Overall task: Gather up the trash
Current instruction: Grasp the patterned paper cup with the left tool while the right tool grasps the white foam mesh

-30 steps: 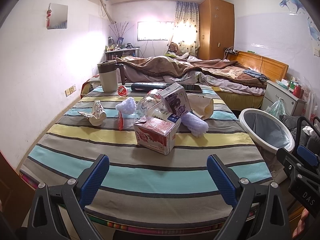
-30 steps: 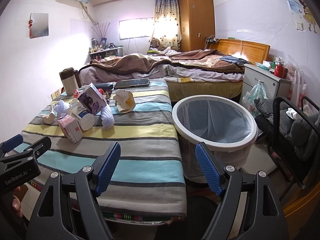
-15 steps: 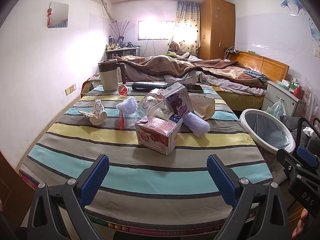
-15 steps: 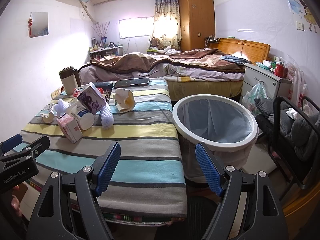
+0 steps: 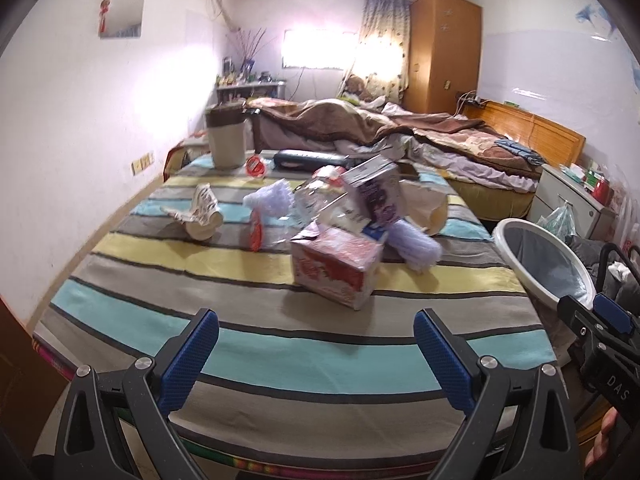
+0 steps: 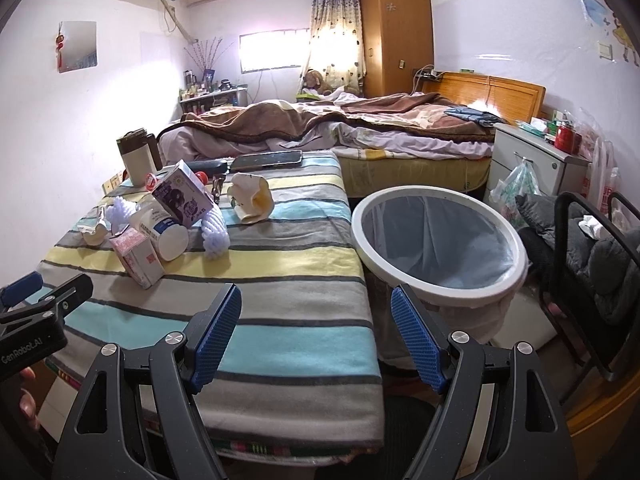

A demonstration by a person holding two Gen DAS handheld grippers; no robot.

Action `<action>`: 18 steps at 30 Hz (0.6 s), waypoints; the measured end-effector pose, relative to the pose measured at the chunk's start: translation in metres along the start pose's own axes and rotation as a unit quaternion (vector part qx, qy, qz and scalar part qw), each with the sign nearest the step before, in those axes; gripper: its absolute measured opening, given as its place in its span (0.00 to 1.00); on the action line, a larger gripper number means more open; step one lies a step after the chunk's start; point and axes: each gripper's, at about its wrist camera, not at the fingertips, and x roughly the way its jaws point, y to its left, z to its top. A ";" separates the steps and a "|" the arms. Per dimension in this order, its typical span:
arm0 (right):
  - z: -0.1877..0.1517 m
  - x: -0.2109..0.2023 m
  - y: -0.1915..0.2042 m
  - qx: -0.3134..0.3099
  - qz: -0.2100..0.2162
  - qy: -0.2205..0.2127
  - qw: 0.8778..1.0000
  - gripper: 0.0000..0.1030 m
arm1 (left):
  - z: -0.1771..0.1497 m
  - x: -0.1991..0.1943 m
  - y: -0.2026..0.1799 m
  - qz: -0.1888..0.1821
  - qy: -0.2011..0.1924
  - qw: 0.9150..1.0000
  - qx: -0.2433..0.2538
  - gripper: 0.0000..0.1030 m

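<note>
A heap of trash lies mid-table on the striped cloth: a red-and-white carton (image 5: 334, 270) (image 6: 138, 256), a purple carton (image 5: 376, 194) (image 6: 182, 200), a white cup (image 6: 164, 234), lilac foam sleeves (image 5: 416, 246) (image 6: 214, 234), a crumpled paper cup (image 5: 202, 214) and a cream paper bag (image 6: 252, 198). My left gripper (image 5: 316, 352) is open and empty over the table's near edge, short of the red carton. My right gripper (image 6: 316, 334) is open and empty at the table's near right corner, beside the white bin (image 6: 440, 236) (image 5: 544, 264).
A beige-and-brown mug (image 5: 226, 140), a black case (image 5: 310, 159) and a tablet (image 6: 266, 160) sit at the table's far end. A bed (image 6: 360, 128) lies behind. A dark chair (image 6: 592, 248) with clothes stands right of the bin, a nightstand (image 6: 536, 160) beyond.
My left gripper has moved forward toward the trash heap, so the red carton looks nearer. The right gripper has barely moved. Both stay open.
</note>
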 end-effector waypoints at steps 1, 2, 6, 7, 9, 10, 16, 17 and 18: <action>0.001 0.002 0.002 -0.002 0.000 0.000 1.000 0.76 | 0.001 0.003 0.004 0.001 0.004 1.000 -0.002 0.96; 0.002 0.006 0.004 -0.005 0.000 0.003 1.000 0.76 | 0.003 0.006 0.008 0.001 0.007 1.000 -0.003 0.96; 0.006 0.020 0.013 -0.016 0.015 0.014 1.000 0.76 | 0.012 0.016 0.029 0.006 0.013 1.000 -0.018 0.96; 0.008 0.023 0.016 -0.019 0.024 0.014 0.999 0.76 | 0.015 0.019 0.034 0.015 0.012 1.000 -0.022 0.96; 0.012 0.030 0.022 -0.026 0.033 0.019 0.999 0.76 | 0.022 0.024 0.045 0.024 0.011 0.999 -0.032 0.96; 0.014 0.033 0.025 -0.030 0.039 0.020 0.999 0.76 | 0.024 0.027 0.052 0.023 0.012 0.999 -0.039 0.96; 0.029 0.054 0.038 -0.037 0.070 0.031 0.996 0.76 | 0.046 0.045 0.086 0.045 0.008 0.997 -0.059 0.96; 0.032 0.058 0.040 -0.037 0.073 0.033 0.996 0.75 | 0.050 0.049 0.093 0.039 0.008 0.997 -0.065 0.96; 0.033 0.060 0.042 -0.037 0.075 0.034 0.996 0.73 | 0.054 0.052 0.098 0.032 0.012 0.997 -0.072 0.96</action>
